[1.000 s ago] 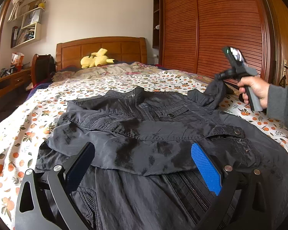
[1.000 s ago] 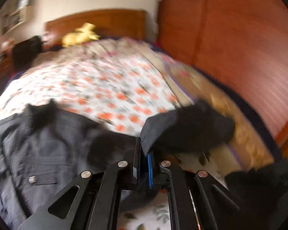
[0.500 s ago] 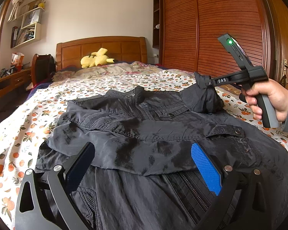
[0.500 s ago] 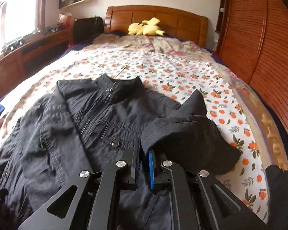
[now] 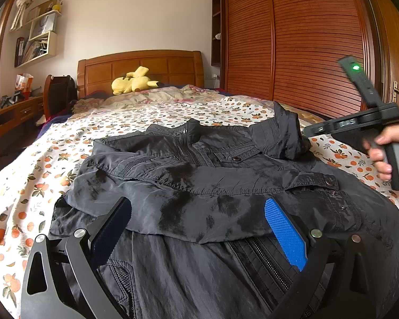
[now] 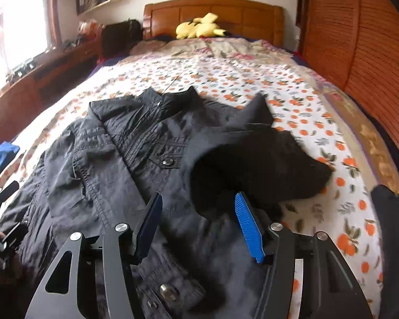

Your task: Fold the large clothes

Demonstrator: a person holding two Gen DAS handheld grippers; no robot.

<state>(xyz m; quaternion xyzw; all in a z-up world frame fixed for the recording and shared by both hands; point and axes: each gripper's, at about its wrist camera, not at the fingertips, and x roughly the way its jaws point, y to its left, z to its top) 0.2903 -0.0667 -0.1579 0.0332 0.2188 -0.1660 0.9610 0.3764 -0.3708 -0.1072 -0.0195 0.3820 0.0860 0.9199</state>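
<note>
A: Item one, right gripper. Condition?

B: Jaws apart, and they have just been opening. Nothing pinched; the blue pad shows bare, with the dark sleeve end lying just past the pads, released. In the left wrist view a hand holds its handle near the right edge of the bed.

A: Item two, left gripper.

B: Jaws spread wide over the lower part of the jacket. Whether the pads rest on the cloth or hang just above it, I cannot tell; they clamp nothing.

A: Item three, the garment.

B: One dark jacket, front up, zip closed, collar toward the headboard. It lies along the middle of the bed, hem at the foot edge nearest both cameras. One sleeve is laid flat across the chest, reaching from the left-edge side over to the right. The other sleeve is bunched by the shoulder on the right-edge side, partly on the body, partly on the patterned sheet.

A: Progress?

B: My estimate: early to middle. First sleeve folded in. Second brought inward but lumpy, not flattened. Body not yet folded hem to collar.

A: Remaining?

B: Smooth or re-lay the second sleeve, then fold the body up.

A: Other stock?

B: Yellow plush toy at the head edge; slatted wardrobe beyond the right edge.
</note>
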